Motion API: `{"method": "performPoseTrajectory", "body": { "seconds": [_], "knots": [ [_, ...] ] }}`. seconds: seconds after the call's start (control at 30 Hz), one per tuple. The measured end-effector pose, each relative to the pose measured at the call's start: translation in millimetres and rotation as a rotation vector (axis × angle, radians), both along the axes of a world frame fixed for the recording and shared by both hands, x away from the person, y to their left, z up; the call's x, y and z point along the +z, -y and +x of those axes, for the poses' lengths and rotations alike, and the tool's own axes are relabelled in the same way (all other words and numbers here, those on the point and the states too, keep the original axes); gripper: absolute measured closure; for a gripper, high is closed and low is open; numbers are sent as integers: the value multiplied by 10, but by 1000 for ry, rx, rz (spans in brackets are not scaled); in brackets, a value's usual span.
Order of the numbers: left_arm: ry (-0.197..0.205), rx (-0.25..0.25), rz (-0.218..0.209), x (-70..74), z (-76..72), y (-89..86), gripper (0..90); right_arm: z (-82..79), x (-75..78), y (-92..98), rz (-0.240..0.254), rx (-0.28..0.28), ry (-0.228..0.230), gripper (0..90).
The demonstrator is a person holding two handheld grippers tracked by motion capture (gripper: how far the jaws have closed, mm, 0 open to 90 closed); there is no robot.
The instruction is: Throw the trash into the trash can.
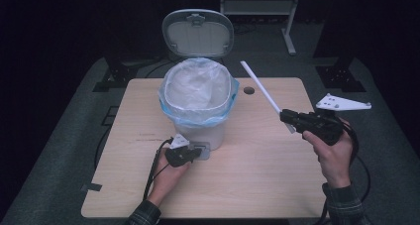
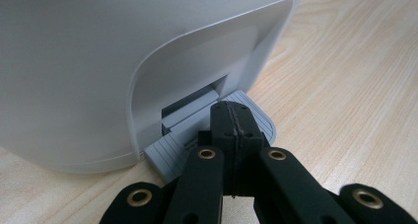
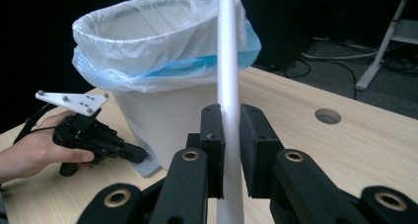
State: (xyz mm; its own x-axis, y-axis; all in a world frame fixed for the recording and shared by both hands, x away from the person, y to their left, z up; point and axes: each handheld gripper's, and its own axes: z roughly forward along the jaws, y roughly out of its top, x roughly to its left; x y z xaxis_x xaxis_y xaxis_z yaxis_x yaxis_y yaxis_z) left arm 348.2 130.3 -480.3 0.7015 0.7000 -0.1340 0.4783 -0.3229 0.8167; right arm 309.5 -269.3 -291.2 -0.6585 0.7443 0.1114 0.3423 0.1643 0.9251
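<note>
Here, the wooden bench [image 1: 257, 175] carries a white pedal bin [image 1: 205, 131] near its middle, a little to the left. The bin's lid [image 1: 198, 32] stands raised at the far side, and a clear liner bag [image 1: 198, 93] with a blue edge is folded down over the rim. To the right of the bin, farther back, a round cable hole [image 1: 248, 90] is cut in the bench top.

In the high view, the right tongs [image 1: 287, 118] are held above the right part of the bench, pointing left and away. They are clamped on a long white stick [image 1: 262, 93], which slants up from them toward the far left, its far end close to the bin's rim. In the right gripper view the stick [image 3: 229, 76] runs straight up between the two pads, which press it from both sides, and its lower end sticks out below them.

The left tongs [image 1: 194, 153] are low at the near foot of the bin, pointing right. In the left gripper view their pads are closed flat against each other with nothing between them, and their tips [image 2: 231, 116] rest on the ribbed grey foot pedal [image 2: 172, 150] that juts out from the bin's base. The right gripper view shows that same hand [image 3: 34, 150] beside the bin on the bench.
</note>
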Motion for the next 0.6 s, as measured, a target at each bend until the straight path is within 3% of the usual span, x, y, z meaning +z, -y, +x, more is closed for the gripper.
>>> {"method": "performPoseTrajectory", "body": {
  "seconds": [0.6],
  "knots": [
    [-3, -3, 0, 1, 2, -3, 898, 133, 249, -302, 7, 63, 21, 801]
  ]
}}
